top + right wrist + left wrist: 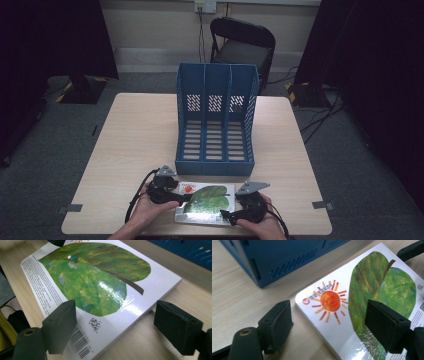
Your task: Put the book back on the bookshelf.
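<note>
High view first: a picture book [206, 202] lies flat near the table's [135, 135] front edge, just in front of a blue three-slot file rack [216, 117] that stands in the middle of the tabletop. The left gripper [176, 199] sits at the book's left end and the right gripper [231, 216] at its right front corner, each held in a hand that comes in from the bottom. Left and right of the rack the wood is bare out to the table edges.

Left gripper view shows its jaws standing apart, one beside the book's edge on the bare wood, the other above the cover with its orange sun [329, 301]; neither pad presses on the book [372, 305]. The rack's blue corner [262, 260] stands close behind.

Right gripper view shows its jaws spread wide too, one over the barcode [80, 345] corner, the other off the book's side above the wood, with nothing gripped. The book's [97, 287] far edge lies near the rack's base.
</note>
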The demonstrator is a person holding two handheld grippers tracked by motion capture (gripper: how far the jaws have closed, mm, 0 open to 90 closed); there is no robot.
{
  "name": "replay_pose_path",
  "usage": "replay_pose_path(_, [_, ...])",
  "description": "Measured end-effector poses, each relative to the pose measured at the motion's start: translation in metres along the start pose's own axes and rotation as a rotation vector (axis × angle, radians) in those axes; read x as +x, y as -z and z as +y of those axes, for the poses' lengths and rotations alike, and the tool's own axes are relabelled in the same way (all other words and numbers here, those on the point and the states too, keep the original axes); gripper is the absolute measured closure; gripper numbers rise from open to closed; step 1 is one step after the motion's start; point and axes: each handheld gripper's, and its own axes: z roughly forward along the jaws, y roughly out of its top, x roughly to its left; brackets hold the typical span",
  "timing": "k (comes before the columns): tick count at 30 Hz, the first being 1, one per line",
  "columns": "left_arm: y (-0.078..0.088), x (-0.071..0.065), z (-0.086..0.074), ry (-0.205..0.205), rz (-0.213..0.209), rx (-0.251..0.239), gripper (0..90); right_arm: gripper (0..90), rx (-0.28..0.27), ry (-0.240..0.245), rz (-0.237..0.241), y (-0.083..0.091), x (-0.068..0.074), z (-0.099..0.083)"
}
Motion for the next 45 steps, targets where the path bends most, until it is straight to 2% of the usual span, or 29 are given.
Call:
replay_pose_path(3, [-0.002,-0.003,0.000,-0.008,0.004,0.000,20.9,15.2,0.011,-0.008,0.021,-0.001,0.000,-0.001])
replay_pose_path(8, [-0.001,0.000,0.000,0.027,-0.021,-0.013,19.6,14.7,0.016,-0.001,0.020,-0.001,0.002,0.000])
replay_pose_path(11, [0.001,0.003,0.000,0.054,-0.037,-0.025,22.8,13.7,0.016,0.001,0.018,-0.002,0.002,0.000])
replay_pose_path(15, [0.006,0.009,0.000,0.128,-0.085,-0.058,24.1,13.4,0.015,0.003,0.018,-0.002,0.002,0.000])
replay_pose_path(24, [0.012,0.014,-0.001,0.205,-0.142,-0.112,25.3,12.1,0.019,-0.008,0.027,-0.002,0.002,0.000])
replay_pose_path(27, [0.010,0.017,-0.003,0.248,-0.156,-0.108,25.7,11.4,0.019,-0.004,0.023,-0.002,0.002,0.000])
replay_pose_path(29, [0.010,0.020,-0.004,0.288,-0.179,-0.118,25.7,10.4,0.022,0.004,0.020,-0.003,0.003,0.000])
replay_pose_path(31, [0.012,0.021,-0.004,0.310,-0.204,-0.131,26.1,10.0,0.021,0.003,0.020,-0.003,0.003,0.000])
replay_pose_path(34, [0.015,0.022,-0.004,0.319,-0.215,-0.152,28.1,9.8,0.020,-0.003,0.024,-0.003,0.003,0.000])
replay_pose_path(38, [0.017,0.022,-0.005,0.322,-0.220,-0.148,29.0,9.8,0.020,-0.006,0.025,-0.003,0.003,0.001])
replay_pose_path(43, [0.025,0.024,-0.006,0.337,-0.273,-0.178,30.5,9.8,0.019,-0.022,0.035,-0.003,0.001,0.002])
replay_pose_path(45, [0.026,0.024,-0.006,0.344,-0.280,-0.188,31.5,9.8,0.017,-0.032,0.042,-0.003,0.000,0.002])
